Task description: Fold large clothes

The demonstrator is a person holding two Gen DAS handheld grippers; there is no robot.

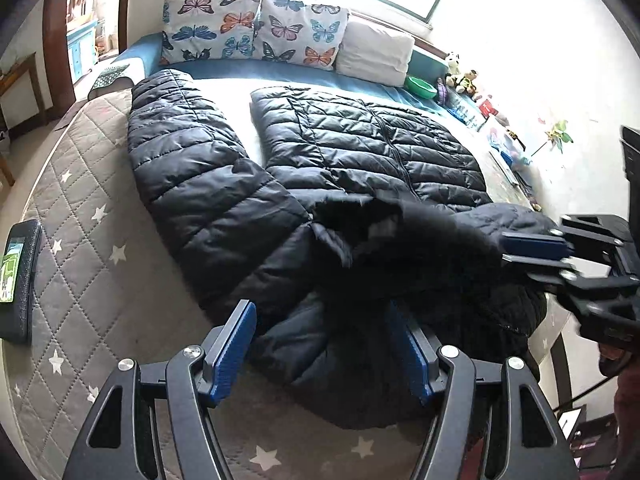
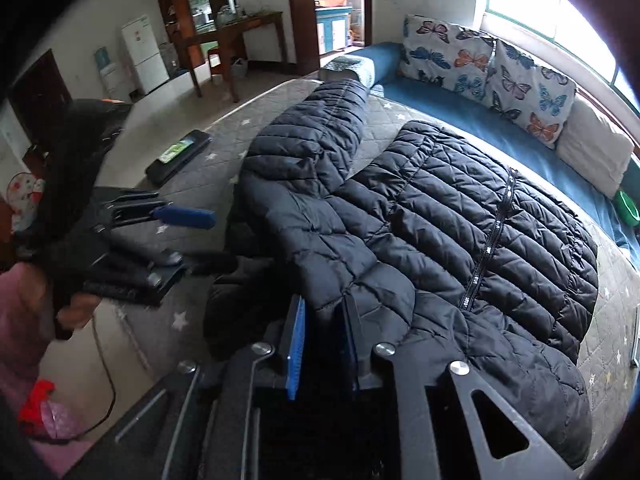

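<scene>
A large black quilted puffer jacket (image 1: 360, 148) lies front up on the bed, zipper closed, one sleeve (image 1: 188, 160) stretched out to the left. In the right wrist view the jacket (image 2: 460, 220) fills the middle. My left gripper (image 1: 324, 344) is open just above the jacket's hood and collar part near the bed's front edge, touching nothing. It also shows in the right wrist view (image 2: 188, 236). My right gripper (image 2: 322, 344) is shut on a fold of the jacket near the shoulder. It shows at the right in the left wrist view (image 1: 532, 250).
Butterfly pillows (image 1: 256, 28) and a white pillow (image 1: 376, 52) line the bed's far side. A black phone case (image 1: 20, 280) lies on the grey quilted mattress (image 1: 80, 216) at left. Toys and a green bowl (image 1: 420, 86) sit along the right wall.
</scene>
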